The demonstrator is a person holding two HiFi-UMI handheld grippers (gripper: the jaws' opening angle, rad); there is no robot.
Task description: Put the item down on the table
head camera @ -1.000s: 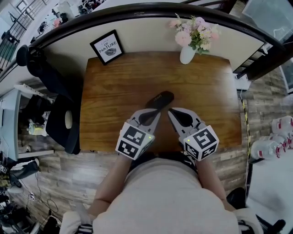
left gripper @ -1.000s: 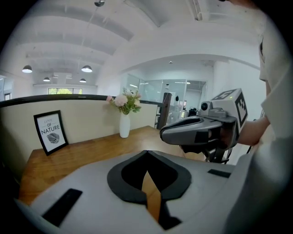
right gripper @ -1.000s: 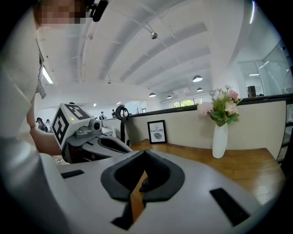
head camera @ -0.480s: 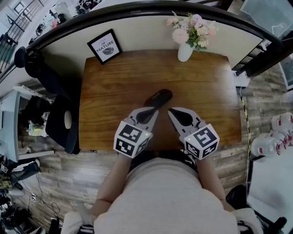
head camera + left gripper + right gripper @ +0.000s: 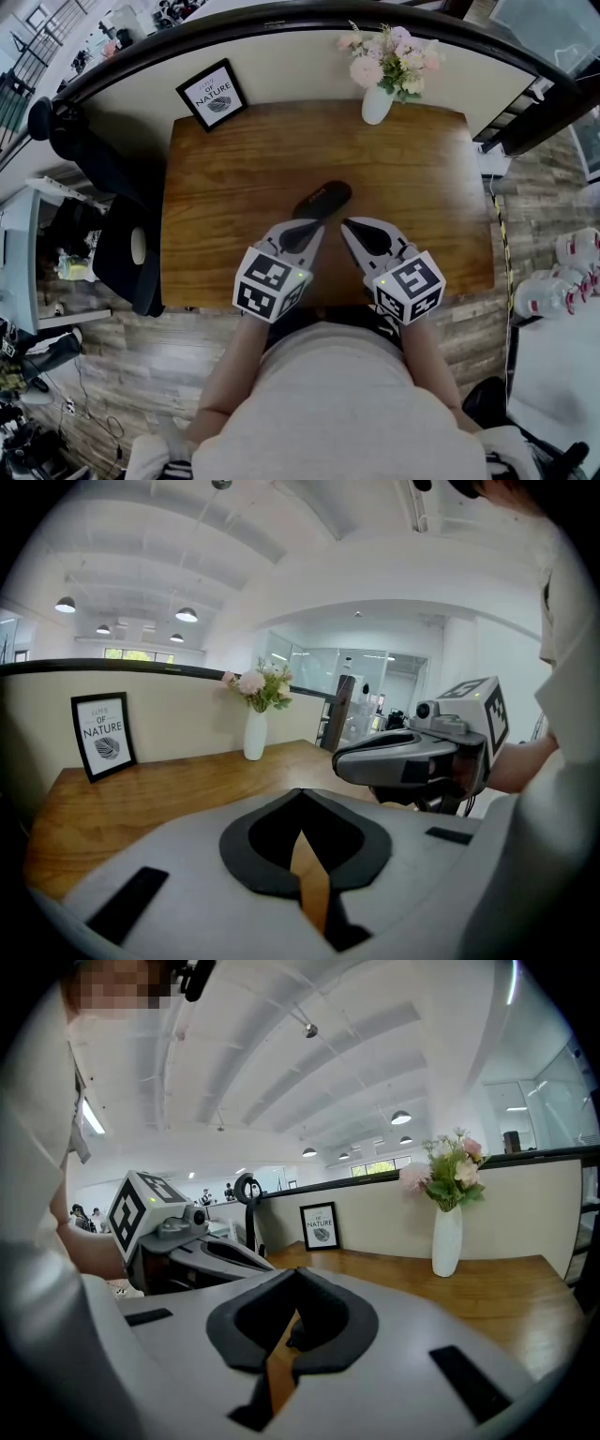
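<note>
A black, flat, oblong item [image 5: 323,199] lies on the wooden table [image 5: 234,169], near its middle, with nothing touching it. My left gripper [image 5: 317,228] sits just behind the item's near end, jaws shut and empty. My right gripper [image 5: 347,227] is beside it to the right, also shut and empty. In the left gripper view the left gripper [image 5: 300,794] has its jaws pressed together, and the right gripper [image 5: 412,759] shows at the right. In the right gripper view the right gripper [image 5: 295,1272] is closed, with the left gripper [image 5: 192,1241] at the left.
A framed print [image 5: 210,94] leans on the wall at the table's back left. A white vase of pink flowers [image 5: 379,103] stands at the back right. A dark chair [image 5: 127,253] is left of the table, and water bottles [image 5: 562,281] lie on the floor at right.
Both grippers stay shut and almost still near the table's front edge. The black item lies in the same place. Only the head view has shifted slightly.
</note>
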